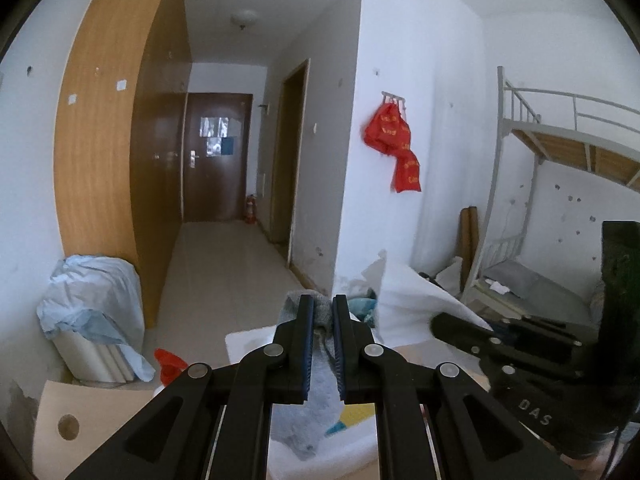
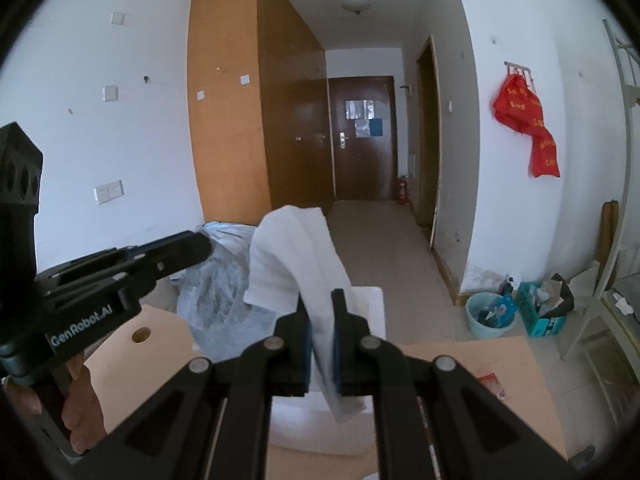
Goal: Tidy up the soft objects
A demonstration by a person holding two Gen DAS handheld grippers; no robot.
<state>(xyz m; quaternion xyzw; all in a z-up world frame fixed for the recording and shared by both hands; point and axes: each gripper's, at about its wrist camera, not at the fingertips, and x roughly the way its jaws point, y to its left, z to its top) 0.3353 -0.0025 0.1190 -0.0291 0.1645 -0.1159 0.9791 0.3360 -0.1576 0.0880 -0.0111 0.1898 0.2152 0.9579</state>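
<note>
A dormitory-style bedroom. A white metal bunk bed [image 1: 560,200] stands against the wall, a tall wooden wardrobe [image 2: 240,120] lines the hallway, and a dark entry door [image 2: 362,136] with a fire extinguisher [image 2: 402,190] closes it off.

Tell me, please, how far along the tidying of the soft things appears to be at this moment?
Midway at best. Nothing clearly looks put away yet. In hand: the left tool grips a grey cloth, and the right tool grips a white cloth, both held up over the white box. Left: setting both cloths down neatly.
</note>
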